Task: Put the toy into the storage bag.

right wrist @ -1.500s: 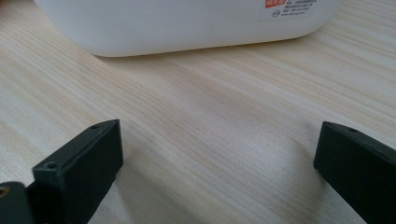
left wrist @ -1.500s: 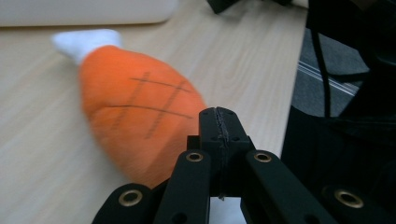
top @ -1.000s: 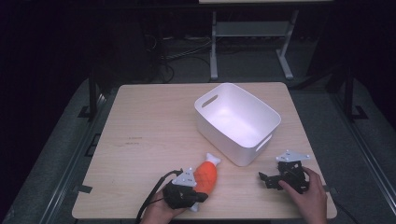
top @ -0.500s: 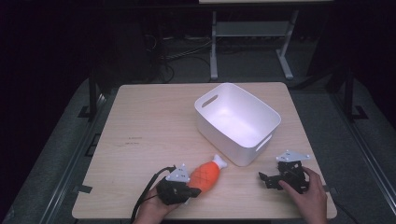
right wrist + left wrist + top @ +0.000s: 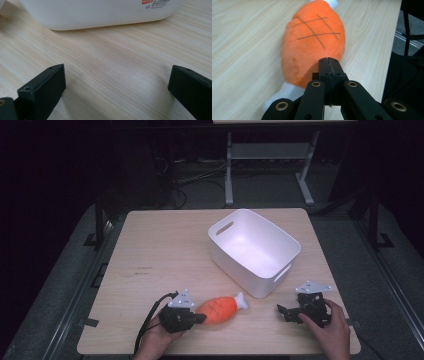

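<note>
On the pale wooden desk (image 5: 165,250), lower centre, the orange plush drumstick toy (image 5: 218,308) is lying before the left gripper (image 5: 196,318), jaws pressed together; the right gripper (image 5: 286,312) is waiting wide. Jaws should be opening before grasping.

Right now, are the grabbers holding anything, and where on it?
No. The left gripper is shut with nothing between its jaws, just above the orange plush drumstick. The right gripper is open over bare table.
</note>
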